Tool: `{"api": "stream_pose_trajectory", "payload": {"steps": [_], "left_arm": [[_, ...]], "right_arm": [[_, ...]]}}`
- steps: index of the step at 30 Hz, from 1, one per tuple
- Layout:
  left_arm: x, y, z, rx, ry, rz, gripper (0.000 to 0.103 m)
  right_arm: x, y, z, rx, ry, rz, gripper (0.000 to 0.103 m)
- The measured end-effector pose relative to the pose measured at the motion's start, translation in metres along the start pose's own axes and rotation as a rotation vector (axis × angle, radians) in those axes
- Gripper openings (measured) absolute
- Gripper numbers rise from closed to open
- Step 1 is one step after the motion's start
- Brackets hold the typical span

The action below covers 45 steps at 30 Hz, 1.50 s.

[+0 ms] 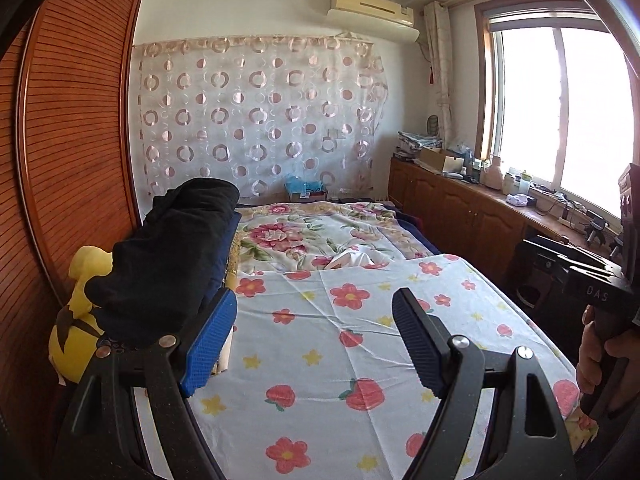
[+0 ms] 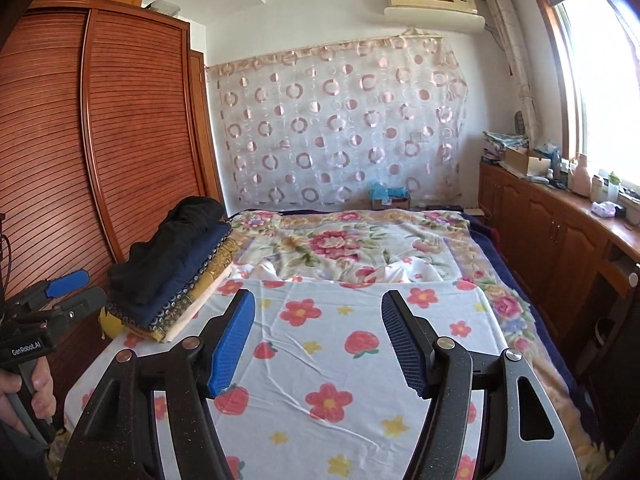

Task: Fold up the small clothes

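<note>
In the left wrist view, the left gripper [image 1: 316, 344] hung over the bed with its jaws wide and nothing between them. Under it lay the flower-print sheet [image 1: 340, 340], spread flat, probably as a working surface for folding. At about ten o'clock from the gripper sat the stack of folded clothes [image 1: 172, 264], a black garment on top of dark blue ones, pushed to the bed's edge beside the wardrobe [image 1: 76, 140], likely to keep finished pieces out of the way. A yellow soft toy [image 1: 80, 320] was wedged between the stack and the wardrobe. At about twelve o'clock, where the sheet met the floral blanket [image 1: 304, 232], a small white piece of cloth [image 1: 352, 259] lay crumpled; it may have been the next garment, though it was too small to tell. At three o'clock, a hand [image 1: 600, 360] held the handle of the other gripper.

In the right wrist view, the right gripper [image 2: 318, 344] also stood open and empty above the sheet [image 2: 332, 360], and both tools seemed to be between garments rather than mid-fold. The stack [image 2: 172, 276] lay at about ten o'clock, its layers stepped: black, navy, a patterned piece, then pale cloth at the bottom. The white cloth [image 2: 394, 272] lay near twelve o'clock. At nine o'clock the left gripper [image 2: 78, 290] showed, apart from the stack, held by a hand [image 2: 28, 396].
</note>
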State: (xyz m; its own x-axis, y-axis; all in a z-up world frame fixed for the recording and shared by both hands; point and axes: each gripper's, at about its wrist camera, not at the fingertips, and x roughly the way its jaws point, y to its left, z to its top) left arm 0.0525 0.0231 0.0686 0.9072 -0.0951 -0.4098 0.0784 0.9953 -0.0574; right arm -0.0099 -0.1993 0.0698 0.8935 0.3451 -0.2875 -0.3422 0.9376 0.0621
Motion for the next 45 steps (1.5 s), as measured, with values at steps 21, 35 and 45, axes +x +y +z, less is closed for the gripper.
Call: {"api": "stream_pose_trajectory", "payload": {"steps": [21, 35, 45], "left_arm": [[0.003, 0.001, -0.003, -0.005, 0.008, 0.032, 0.081], [0.003, 0.002, -0.003, -0.004, 0.008, 0.032, 0.081], [0.004, 0.002, -0.004, -0.004, 0.007, 0.032, 0.081]], "right_arm": [[-0.005, 0.011, 0.005, 0.007, 0.008, -0.013, 0.068], [0.001, -0.008, 0.007, 0.004, 0.013, -0.015, 0.068], [0.002, -0.013, 0.007, 0.000, 0.011, -0.011, 0.068]]}}
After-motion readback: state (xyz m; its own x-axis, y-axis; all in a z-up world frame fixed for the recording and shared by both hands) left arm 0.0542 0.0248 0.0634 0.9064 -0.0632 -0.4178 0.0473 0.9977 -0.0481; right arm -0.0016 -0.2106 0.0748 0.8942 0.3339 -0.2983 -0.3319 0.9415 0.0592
